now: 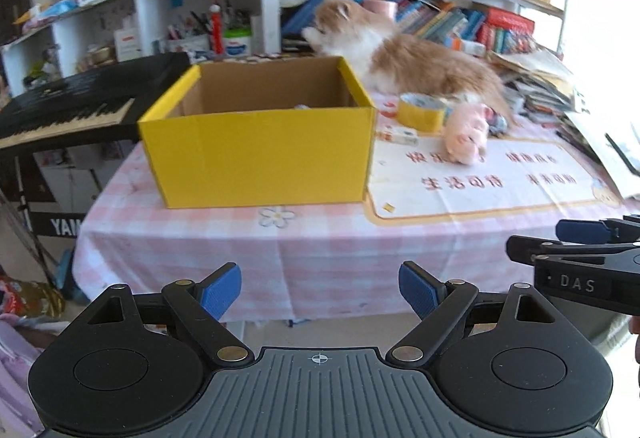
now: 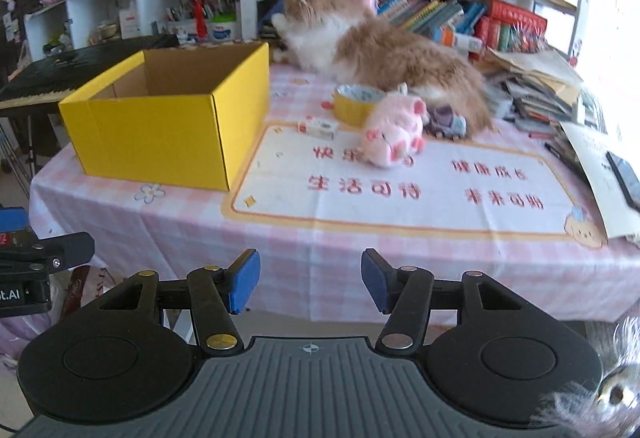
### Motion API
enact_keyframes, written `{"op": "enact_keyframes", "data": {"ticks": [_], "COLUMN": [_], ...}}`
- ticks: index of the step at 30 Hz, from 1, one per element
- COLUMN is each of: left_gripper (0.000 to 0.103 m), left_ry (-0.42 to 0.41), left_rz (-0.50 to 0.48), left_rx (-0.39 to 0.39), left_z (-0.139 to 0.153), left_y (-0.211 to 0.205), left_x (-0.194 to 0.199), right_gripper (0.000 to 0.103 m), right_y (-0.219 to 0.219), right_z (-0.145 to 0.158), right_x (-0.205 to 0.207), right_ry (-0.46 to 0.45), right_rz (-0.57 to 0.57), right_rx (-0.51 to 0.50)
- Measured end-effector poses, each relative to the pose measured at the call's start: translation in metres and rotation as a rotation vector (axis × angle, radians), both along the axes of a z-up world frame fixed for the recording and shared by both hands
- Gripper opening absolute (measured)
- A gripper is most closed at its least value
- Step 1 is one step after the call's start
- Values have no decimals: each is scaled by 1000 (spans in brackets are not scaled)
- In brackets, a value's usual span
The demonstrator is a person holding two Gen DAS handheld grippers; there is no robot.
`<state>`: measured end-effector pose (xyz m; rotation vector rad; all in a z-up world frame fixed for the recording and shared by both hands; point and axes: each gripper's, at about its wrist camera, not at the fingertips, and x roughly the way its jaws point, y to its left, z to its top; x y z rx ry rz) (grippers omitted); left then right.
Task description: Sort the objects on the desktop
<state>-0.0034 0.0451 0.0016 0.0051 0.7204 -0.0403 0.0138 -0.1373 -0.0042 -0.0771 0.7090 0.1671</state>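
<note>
A yellow cardboard box (image 1: 256,154) stands open-topped on the left part of the counter (image 1: 192,238), which is covered by a pink checked cloth. Its plain brown inside looks nearly bare; from the left wrist view a small pale thing (image 1: 302,106) just shows above the front wall, low against the far side, too hidden to name. From the right wrist view the box (image 2: 160,142) shows only bare inner walls, and its floor is out of sight.

To the right of the box, on a white mat (image 2: 400,194) printed with red characters, lie the loose things: a small white carton (image 2: 318,129) near the box's corner, a pink plush pig (image 2: 394,136) on its side, a roll of yellow tape (image 2: 354,104) just behind the pig, and a small toy car (image 2: 446,124) beside the pig's right. An orange-and-white cat (image 2: 380,50) lies across the back of the counter, touching or almost touching the tape and the car.

The left gripper (image 1: 320,290) is released, its blue pads spread apart, holding nothing, in front of the counter's near edge. The right gripper (image 2: 310,282) is likewise released and empty, level with the cloth's hanging edge.
</note>
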Motion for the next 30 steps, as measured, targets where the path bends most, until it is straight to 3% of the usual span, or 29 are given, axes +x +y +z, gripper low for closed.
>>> {"op": "enact_keyframes", "data": {"ticks": [7,17,30], "left_gripper": [88,88,88], "left_ry": [37,55,91], "left_rz": [-83,-120,-219], "left_rx": [28,20,1], "left_z": [-4,-6,-13], "left_y": [-21,-40,-81], "left_x": [9,24,47], "right_gripper": [60,67,67], "right_y": [-8,-24,-54], "right_z": [-7,-7,-10], "right_x": [-2,3,15], "right_ry": [29,38,59], "right_rz": [-17,-34,-89], "right_rx": [6,-7,-75]}}
